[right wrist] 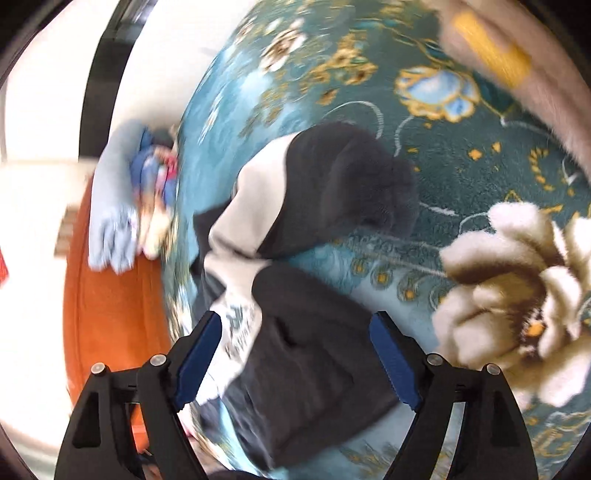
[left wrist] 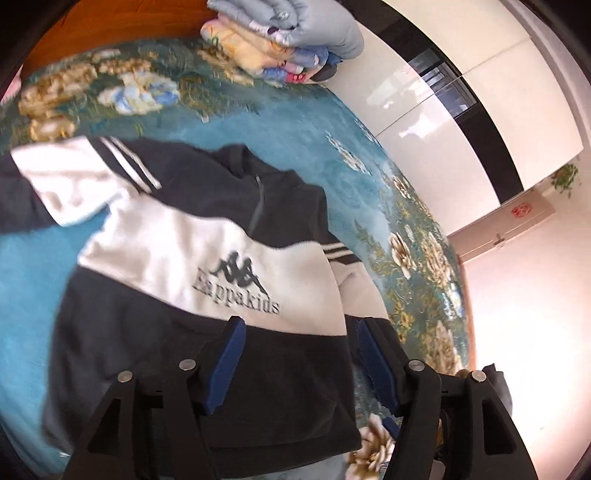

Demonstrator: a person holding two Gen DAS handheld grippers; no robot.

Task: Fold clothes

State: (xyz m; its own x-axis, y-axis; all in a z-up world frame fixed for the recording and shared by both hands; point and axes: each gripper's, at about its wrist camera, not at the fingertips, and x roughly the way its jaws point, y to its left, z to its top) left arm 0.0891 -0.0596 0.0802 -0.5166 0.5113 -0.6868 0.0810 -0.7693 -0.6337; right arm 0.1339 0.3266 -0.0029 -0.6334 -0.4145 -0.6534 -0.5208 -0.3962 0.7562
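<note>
While both views are smeared by motion blur, the main items can be made out. A navy and white Kappa Kids sweatshirt lies front-up on a teal floral blanket, its printed logo readable on the white chest band. One sleeve, white with a striped shoulder, lies out to the upper left of the left wrist view; the other sleeve runs down the garment's right side beside the body.

Left gripper: jaws spread wide, blue pads visible on both fingers, nothing held between them. It hangs over the lower dark portion of the sweatshirt near the hem; contact with the cloth cannot be confirmed.

Right gripper: jaws likewise wide apart and holding nothing, positioned above the same sweatshirt, seen here from another side. A dark sleeve with a white section lies bunched and folded over beyond the fingertips, resting on the blanket.

Folded quilts, grey-blue on top with patterned ones beneath, are stacked at the far end of the blanket against an orange headboard. White glossy wardrobe doors stand alongside. A pale blurred object with a yellow patch crosses the upper right of the right wrist view; its identity cannot be told.
</note>
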